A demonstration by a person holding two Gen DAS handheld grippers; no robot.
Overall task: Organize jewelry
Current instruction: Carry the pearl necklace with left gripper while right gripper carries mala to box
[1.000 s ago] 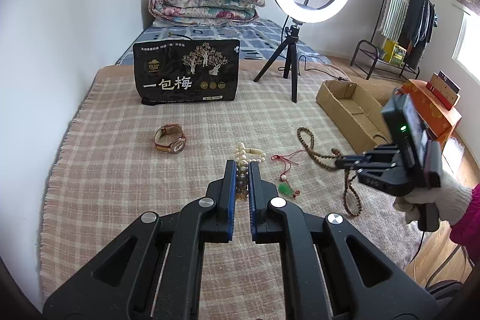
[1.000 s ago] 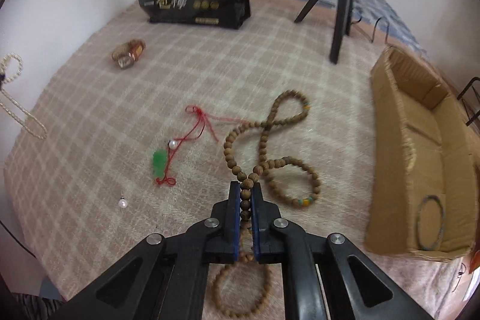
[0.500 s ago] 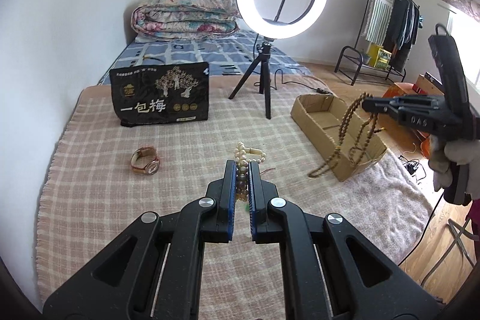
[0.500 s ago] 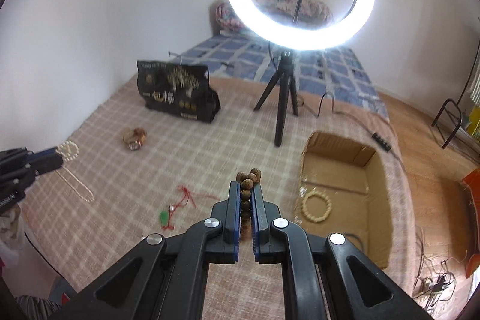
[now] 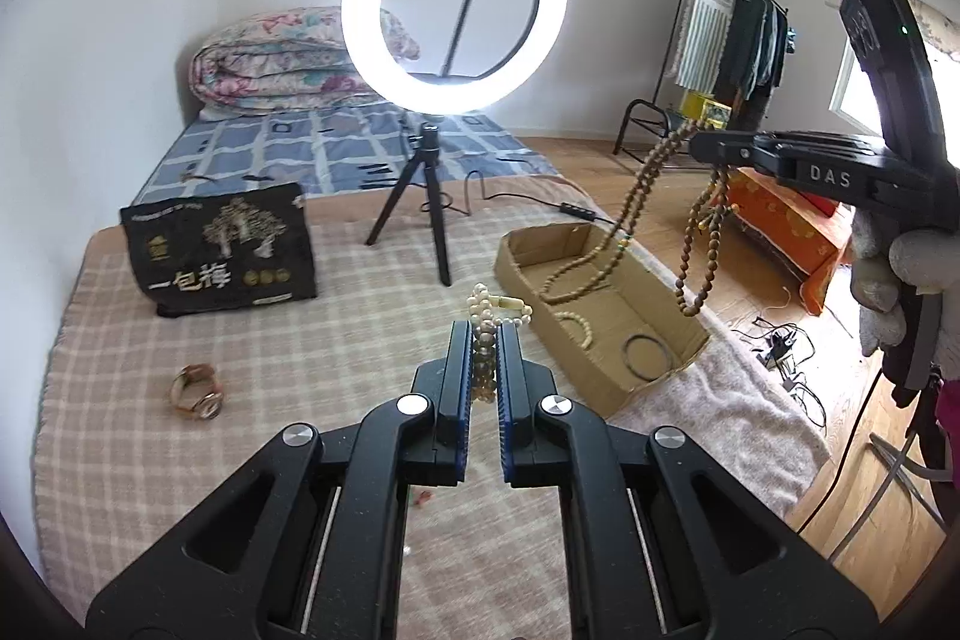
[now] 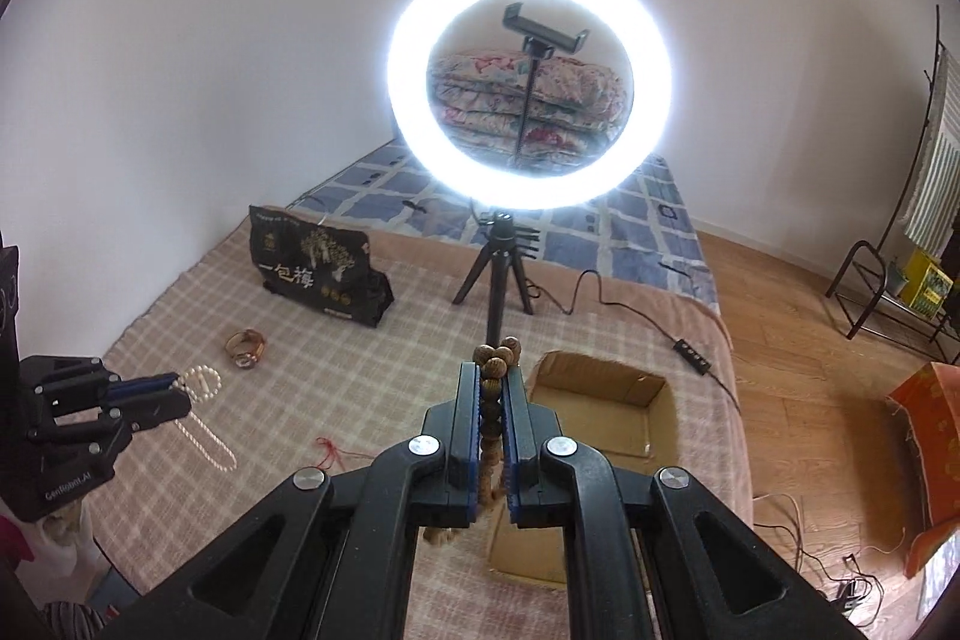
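Wooden bead strand (image 5: 636,202) clamped in right hand-held gripper (image 5: 699,143), jaws closed on it; a few beads poke out past the tips in the right wrist view, rest hangs below. From the left wrist view one loop trails down into the cardboard box (image 5: 636,388) under that gripper, another loop (image 5: 702,250) dangles free over the box's far side. Gloved hand (image 5: 900,280) holds the gripper handle.

Pearl necklace (image 5: 489,316) pinched in left hand-held gripper (image 5: 485,340), jaws closed on it; a bunch sticks out past the tips, and in the right wrist view the long part (image 6: 207,436) hangs beneath it down toward the blanket.

Box sits ahead and to the right of the left gripper, directly below and ahead of the right one. Inside it: a pale bead bracelet (image 5: 576,328) and a dark bangle (image 5: 647,357), apart from each other.

Checked blanket (image 5: 150,460) carries everything. Watch (image 5: 197,393) lies ahead-left of the left gripper, well clear. Red cord (image 6: 333,451) on the blanket between the two grippers in the right wrist view. Black bag (image 5: 225,250) stands beyond the watch; ring light (image 5: 454,4) on its tripod (image 5: 420,196) stands straight ahead of both grippers, lit.
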